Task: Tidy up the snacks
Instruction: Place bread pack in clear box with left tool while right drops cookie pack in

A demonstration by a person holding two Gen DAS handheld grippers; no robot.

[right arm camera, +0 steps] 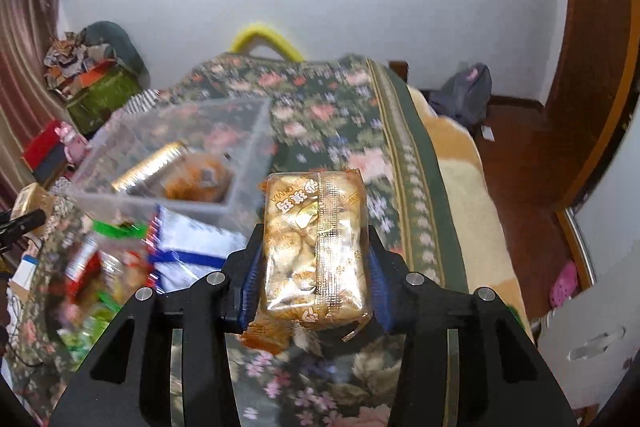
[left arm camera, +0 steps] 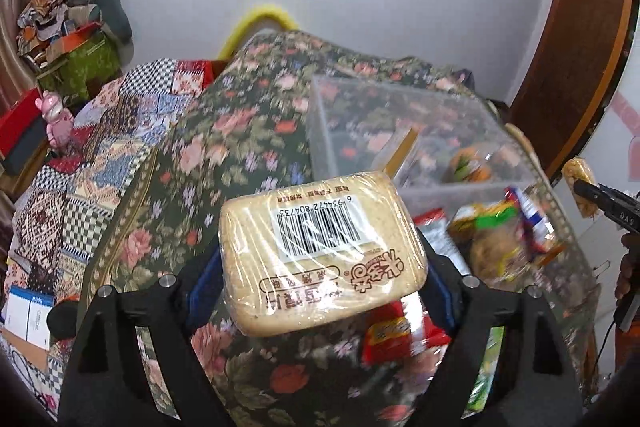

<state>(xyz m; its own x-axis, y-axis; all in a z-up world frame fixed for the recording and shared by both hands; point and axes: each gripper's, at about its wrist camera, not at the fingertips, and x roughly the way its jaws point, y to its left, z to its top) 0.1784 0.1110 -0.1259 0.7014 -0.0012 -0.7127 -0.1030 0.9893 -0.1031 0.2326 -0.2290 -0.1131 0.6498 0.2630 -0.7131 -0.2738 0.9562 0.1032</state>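
The left gripper (left arm camera: 320, 267) squeezes a pale block snack (left arm camera: 320, 251) wrapped in clear plastic, with a barcode sticker facing up. Its two fingers press on the left and right sides of the snack and hold it up in the air above the flowery cloth (left arm camera: 240, 147). The right gripper (right arm camera: 314, 267) hugs a clear bag of small golden puffs (right arm camera: 316, 243) the same way, one finger on each side, and this bag also hangs above the cloth. A see-through plastic box (left arm camera: 400, 131) sits on the cloth, ahead of the left gripper and a bit to its right. Inside the box lie a long gold packet (right arm camera: 152, 167) and a brown-orange snack (right arm camera: 200, 175), next to each other. Just in front of the box is a messy pile of snack bags (right arm camera: 112, 259) in red, green, white and blue. The pile looks blurry, so the bags are hard to tell apart. In the left view, the right gripper's tip shows at the far right edge with its bag.
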